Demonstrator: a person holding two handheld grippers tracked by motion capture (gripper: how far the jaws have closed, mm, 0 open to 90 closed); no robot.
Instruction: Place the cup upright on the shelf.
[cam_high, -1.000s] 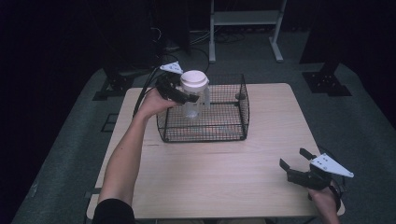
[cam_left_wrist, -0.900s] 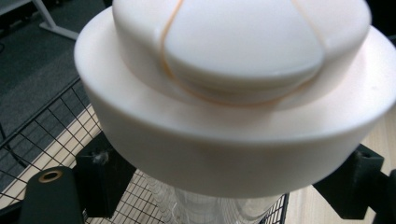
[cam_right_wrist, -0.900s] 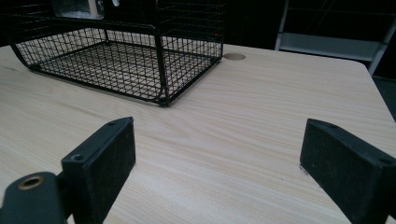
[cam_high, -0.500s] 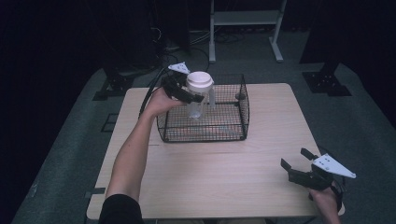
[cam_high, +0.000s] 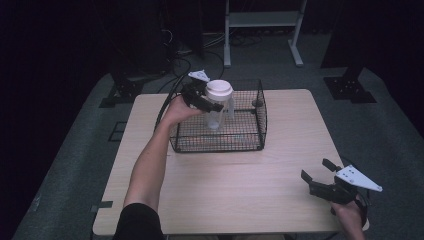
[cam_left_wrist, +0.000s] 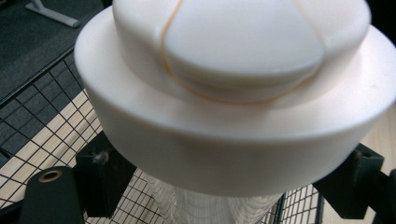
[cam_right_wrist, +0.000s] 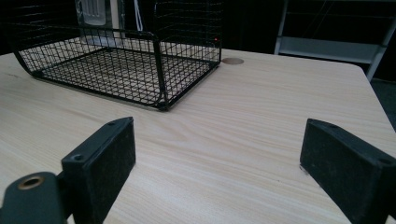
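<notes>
1. The left claw (cam_high: 209, 103) is clamped on a clear plastic cup (cam_high: 218, 111) with a white lid (cam_high: 220, 90), gripping it just under the lid's rim; the cup's clear body hangs down below the jaws.
2. In the left gripper view the lid (cam_left_wrist: 233, 93) sits right above the two black jaws, which press in on either side of the ribbed clear wall beneath it.
3. Under that claw lies a black wire basket (cam_high: 250, 142), and the cup's lower part is already inside the basket's walls, towards its left rear part. I cannot tell whether the cup's bottom touches the mesh floor.
4. The person's left forearm (cam_high: 150, 165) stretches from the near edge of the table (cam_high: 240, 190) up to that claw, with the cable looping off behind the hand.
5. The right claw (cam_high: 320, 182) is well apart from the basket, over the table's near right corner, with its jaws spread wide and nothing between them.
6. From the right gripper view, bare wood shows between the two pads (cam_right_wrist: 105, 158), and the basket (cam_right_wrist: 116, 70) stands ahead and to the left of that claw, with a small round hole (cam_right_wrist: 232, 61) in the tabletop just beyond the basket's corner.
</notes>
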